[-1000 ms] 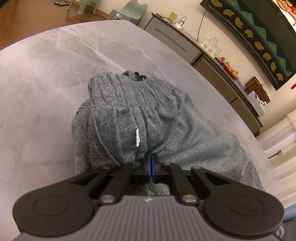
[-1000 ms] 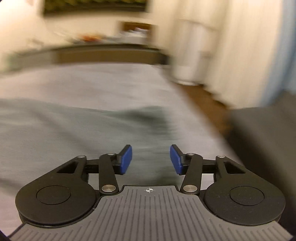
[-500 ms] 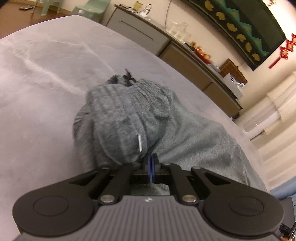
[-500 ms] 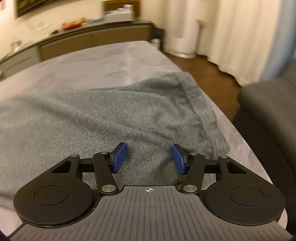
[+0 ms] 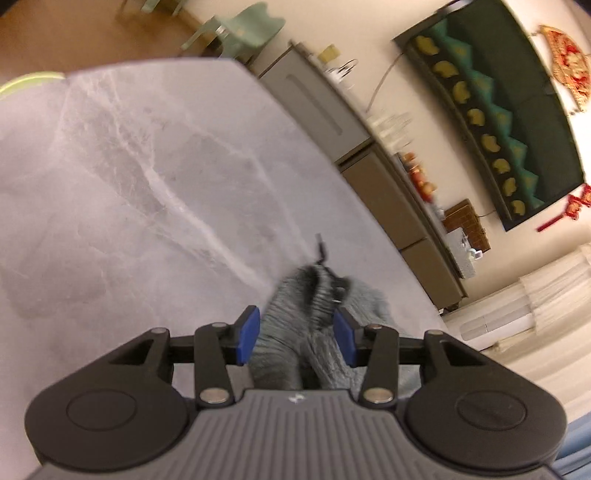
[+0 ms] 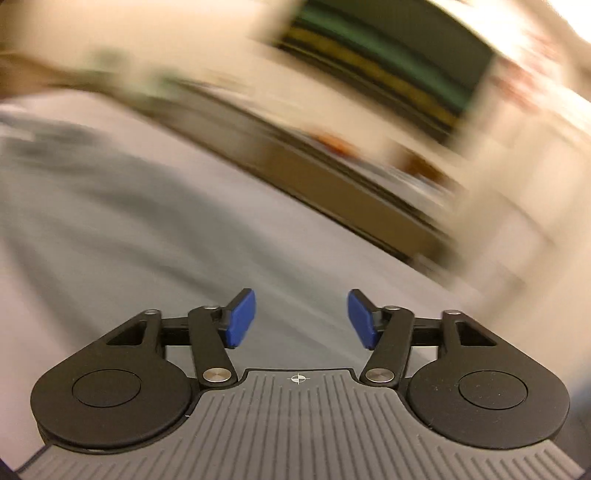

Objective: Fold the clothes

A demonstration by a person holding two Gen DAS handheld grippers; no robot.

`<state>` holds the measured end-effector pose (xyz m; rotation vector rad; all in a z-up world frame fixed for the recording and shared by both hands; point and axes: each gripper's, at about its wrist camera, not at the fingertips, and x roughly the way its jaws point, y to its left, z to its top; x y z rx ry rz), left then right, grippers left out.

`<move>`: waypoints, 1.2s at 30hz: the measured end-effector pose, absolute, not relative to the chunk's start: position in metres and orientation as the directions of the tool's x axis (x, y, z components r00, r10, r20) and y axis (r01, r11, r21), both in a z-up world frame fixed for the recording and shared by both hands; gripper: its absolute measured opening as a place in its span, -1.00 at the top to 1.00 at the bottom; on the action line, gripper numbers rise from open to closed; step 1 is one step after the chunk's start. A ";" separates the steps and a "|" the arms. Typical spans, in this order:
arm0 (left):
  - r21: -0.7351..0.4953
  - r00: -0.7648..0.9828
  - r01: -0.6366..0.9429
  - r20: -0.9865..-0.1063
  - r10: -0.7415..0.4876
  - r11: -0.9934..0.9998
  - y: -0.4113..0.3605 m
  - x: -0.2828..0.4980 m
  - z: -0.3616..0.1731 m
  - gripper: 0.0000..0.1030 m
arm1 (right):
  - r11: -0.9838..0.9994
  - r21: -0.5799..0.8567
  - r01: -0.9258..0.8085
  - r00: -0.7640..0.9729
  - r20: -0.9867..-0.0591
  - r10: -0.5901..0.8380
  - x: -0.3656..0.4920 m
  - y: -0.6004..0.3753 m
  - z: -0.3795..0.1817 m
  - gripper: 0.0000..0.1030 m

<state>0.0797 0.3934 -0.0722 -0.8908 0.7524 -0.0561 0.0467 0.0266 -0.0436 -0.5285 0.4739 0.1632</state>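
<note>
A grey knit garment (image 5: 314,321) with a ribbed waistband and a dark drawstring lies bunched on the grey marble table (image 5: 129,177). My left gripper (image 5: 297,334) is open, its blue pads on either side of the waistband end, holding nothing. In the right wrist view the picture is blurred by motion; the grey garment (image 6: 110,221) spreads across the left and middle. My right gripper (image 6: 301,319) is open and empty above it.
A long low cabinet (image 5: 369,155) with small items on top runs along the wall past the table's far edge. A green plastic chair (image 5: 240,29) stands on the wooden floor beyond the far corner. White curtains (image 5: 546,314) hang at the right.
My left gripper has opened and let go of the garment, then drawn back and tilted up. My right gripper stays open and swings quickly to the left over the cloth.
</note>
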 end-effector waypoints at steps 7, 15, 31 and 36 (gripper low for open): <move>-0.792 0.783 -0.217 -0.490 -0.384 0.570 0.415 0.077 -0.074 0.12 | 0.591 -0.424 -0.686 0.715 -0.541 0.443 0.100 0.292 -0.073 -0.63; -0.796 0.755 -0.160 -0.479 -0.447 0.584 0.416 0.100 -0.080 0.06 | 0.720 -0.231 -0.654 0.671 -0.618 0.411 0.188 0.294 -0.048 0.84; -0.762 0.694 -0.110 -0.519 -0.500 0.639 0.364 0.108 -0.084 -0.08 | 0.854 -0.017 -0.519 0.738 -0.513 0.438 0.215 0.175 0.025 0.67; -0.805 0.685 -0.156 -0.506 -0.524 0.573 0.375 0.111 -0.097 -0.09 | 0.682 -0.181 -0.708 0.629 -0.600 0.494 0.196 0.249 -0.031 -0.65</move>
